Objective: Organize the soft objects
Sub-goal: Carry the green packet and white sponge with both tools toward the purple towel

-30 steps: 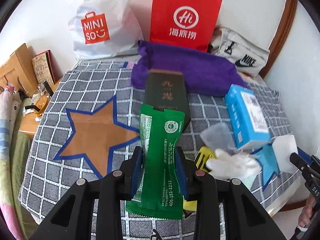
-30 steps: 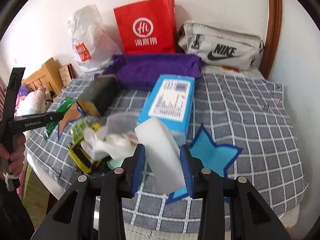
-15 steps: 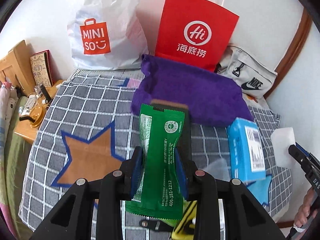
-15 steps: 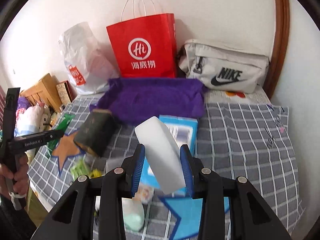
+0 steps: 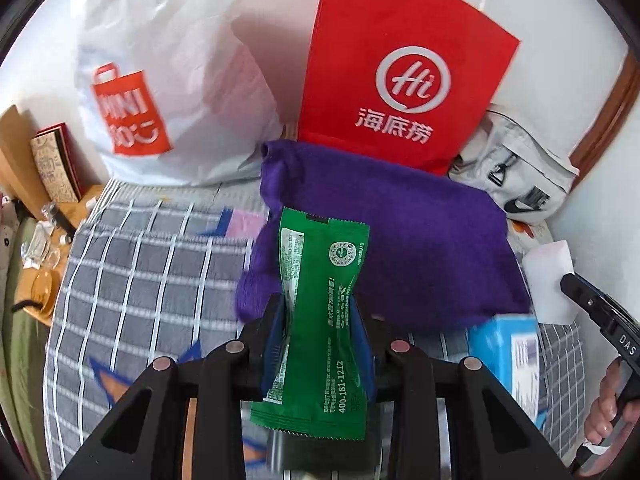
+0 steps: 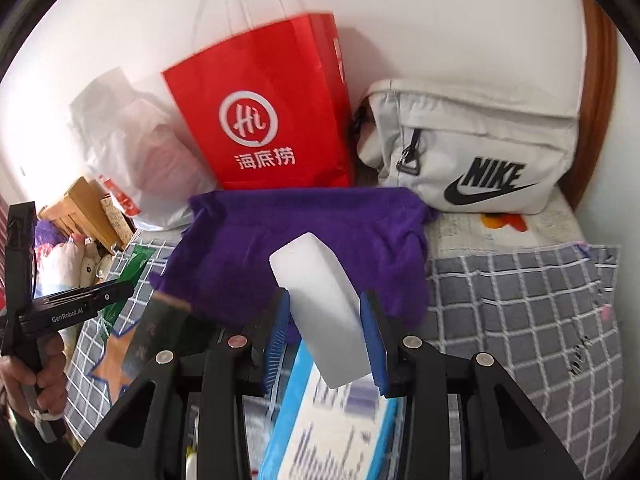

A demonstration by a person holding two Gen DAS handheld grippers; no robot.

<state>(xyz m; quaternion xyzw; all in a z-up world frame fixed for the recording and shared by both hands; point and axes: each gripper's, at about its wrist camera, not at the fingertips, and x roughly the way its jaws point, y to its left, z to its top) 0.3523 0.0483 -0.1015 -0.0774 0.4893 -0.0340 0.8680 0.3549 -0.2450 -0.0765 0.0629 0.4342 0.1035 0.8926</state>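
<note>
My left gripper is shut on a green snack packet, which stands upright between its blue pads above the near edge of a purple towel. My right gripper is shut on a white sponge block, tilted up over the same purple towel. The right gripper with the white sponge also shows at the right edge of the left wrist view. In the right wrist view, the left gripper and the green packet appear at the left.
Behind the towel stand a red paper bag, a white plastic bag and a white waist bag. A blue box and a dark box lie on the checked bedspread. A wooden side table is at the left.
Both grippers have travelled forward over the bed toward the purple towel and the bags, still holding the packet and the sponge. The blue box and dark box have slid down beneath them.
</note>
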